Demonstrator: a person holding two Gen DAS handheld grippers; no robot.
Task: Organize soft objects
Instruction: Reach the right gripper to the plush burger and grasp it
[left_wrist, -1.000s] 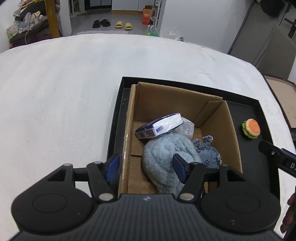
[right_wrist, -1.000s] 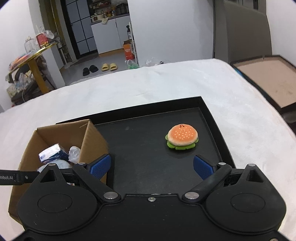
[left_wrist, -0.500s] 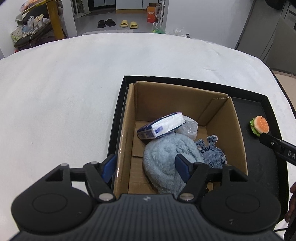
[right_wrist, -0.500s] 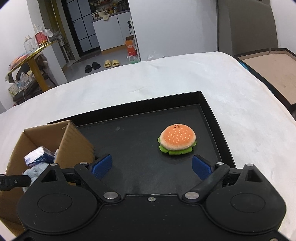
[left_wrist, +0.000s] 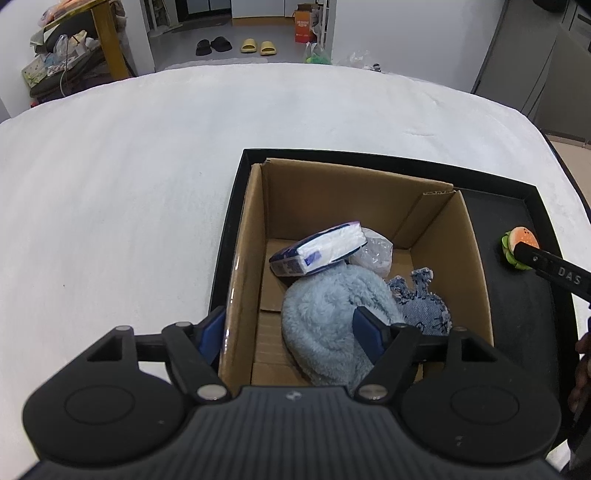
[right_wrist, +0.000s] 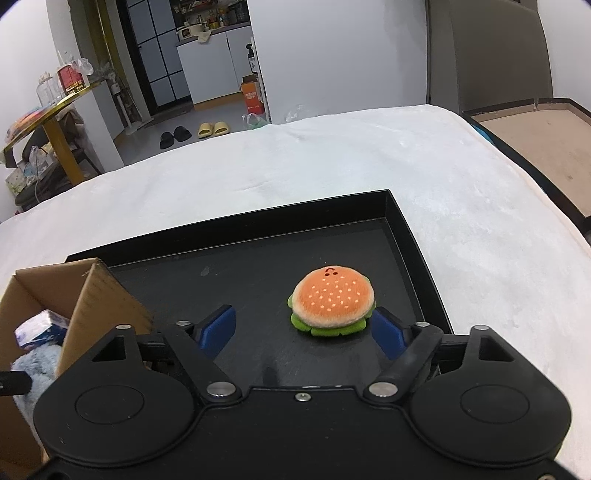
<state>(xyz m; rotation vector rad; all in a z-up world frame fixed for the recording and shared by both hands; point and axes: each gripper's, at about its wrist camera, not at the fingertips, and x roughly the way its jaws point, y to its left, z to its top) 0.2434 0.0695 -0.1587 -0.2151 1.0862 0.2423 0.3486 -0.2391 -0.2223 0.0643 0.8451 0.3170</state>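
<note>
- My right gripper (right_wrist: 303, 330) points down over the right part of the black tray (right_wrist: 421, 258). Its jaws stand apart and have just been closing.
- The burger toy (right_wrist: 332, 301) lies flat on the tray floor, bun side up, near the tray's right wall. It sits just ahead of my right fingertips, nearer the right pad (right_wrist: 386, 338) than the left one. Neither pad presses on it; whether the right pad brushes its green edge I cannot tell.
- My left gripper (left_wrist: 288, 332) hangs over the near left corner of the cardboard box (left_wrist: 476, 280). Its jaws are spread and have just been opening, holding nothing. The left pad (left_wrist: 212, 332) is outside the box wall; the right pad (left_wrist: 364, 330) is above the box contents.
- The box stands in the left part of the same tray, top open.
- Inside the box: a fluffy light-blue cloth (left_wrist: 328, 328) at the near side, a pack of tissues (left_wrist: 319, 253) leaning across its far edge, a clear plastic bag (left_wrist: 373, 253) just behind the pack, and a blue denim soft toy (left_wrist: 424, 302) to the right of the cloth.
- From the left view, the burger toy (left_wrist: 517, 245) shows beyond the box's right wall, partly covered by a finger of my right gripper.
- The tray rests on a white blanket (left_wrist: 129, 184).
</note>
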